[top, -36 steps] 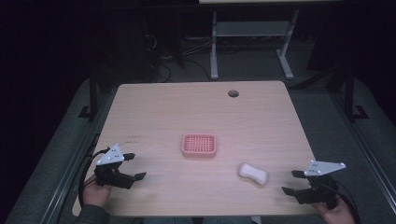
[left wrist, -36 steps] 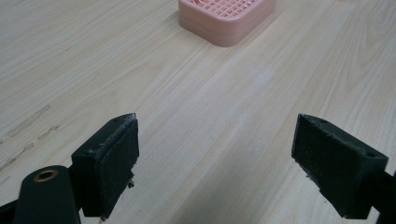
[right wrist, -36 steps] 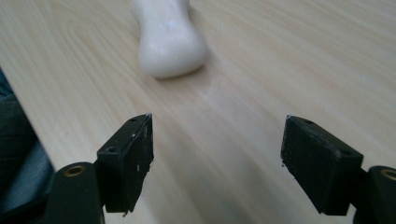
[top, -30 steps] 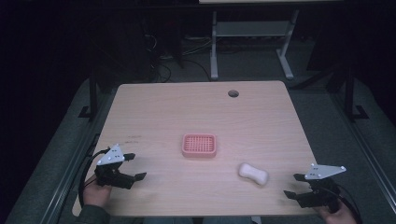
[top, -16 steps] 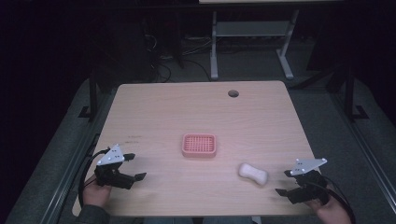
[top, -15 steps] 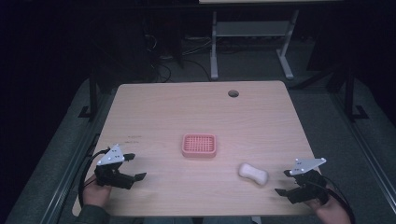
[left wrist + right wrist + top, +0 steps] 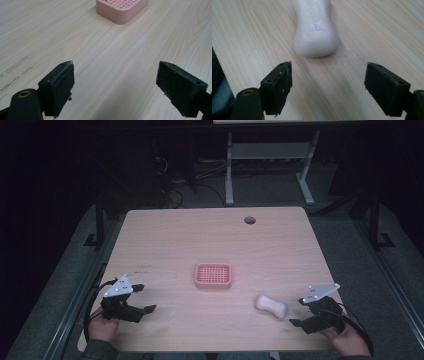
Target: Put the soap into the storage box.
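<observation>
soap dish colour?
Pink, with a grid-pattern top: the soap dish shows best in the high view.

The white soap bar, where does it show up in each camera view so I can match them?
High view: the white soap bar lies lower right on the table, just left of the right gripper.
Right gripper view: top centre, ahead of the open jaws.
Left gripper view: not in it.
Shared landmark: the light wooden tabletop.

Pink grid-topped dish (image 7: 213,275), white soap bar (image 7: 271,306), pale wood-grain table (image 7: 210,237)
</observation>
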Demonstrator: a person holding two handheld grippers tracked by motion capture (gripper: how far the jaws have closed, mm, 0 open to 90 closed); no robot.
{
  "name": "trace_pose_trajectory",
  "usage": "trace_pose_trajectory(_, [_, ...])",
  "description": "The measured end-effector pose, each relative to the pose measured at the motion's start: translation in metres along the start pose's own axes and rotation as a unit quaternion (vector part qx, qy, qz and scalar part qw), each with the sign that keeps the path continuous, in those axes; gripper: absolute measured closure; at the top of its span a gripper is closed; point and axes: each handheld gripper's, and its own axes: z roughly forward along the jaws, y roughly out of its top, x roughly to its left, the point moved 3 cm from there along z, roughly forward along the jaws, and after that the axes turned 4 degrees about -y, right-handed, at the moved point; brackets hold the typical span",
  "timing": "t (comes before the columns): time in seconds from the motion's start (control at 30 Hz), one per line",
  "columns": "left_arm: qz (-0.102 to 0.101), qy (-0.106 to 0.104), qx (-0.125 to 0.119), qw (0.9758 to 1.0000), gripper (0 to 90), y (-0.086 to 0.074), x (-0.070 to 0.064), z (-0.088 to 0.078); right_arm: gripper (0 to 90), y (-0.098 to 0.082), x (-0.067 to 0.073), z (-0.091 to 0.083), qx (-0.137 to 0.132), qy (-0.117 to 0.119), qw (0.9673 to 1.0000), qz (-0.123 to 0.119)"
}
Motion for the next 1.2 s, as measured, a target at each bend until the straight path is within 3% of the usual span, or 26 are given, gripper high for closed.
trace_pose_trajectory(0.6, [0.005,-0.001,0.003,1.0,14.8,0.001,0.0,0.0,21.9,0.035,0.01,0.019,0.01,0.02,0.999,-0.038])
trace_pose_trajectory(1.2, [0.004,-0.002,0.002,1.0,14.8,0.001,0.0,0.001,23.1,0.052,0.013,0.041,0.019,0.028,0.9976,-0.061])
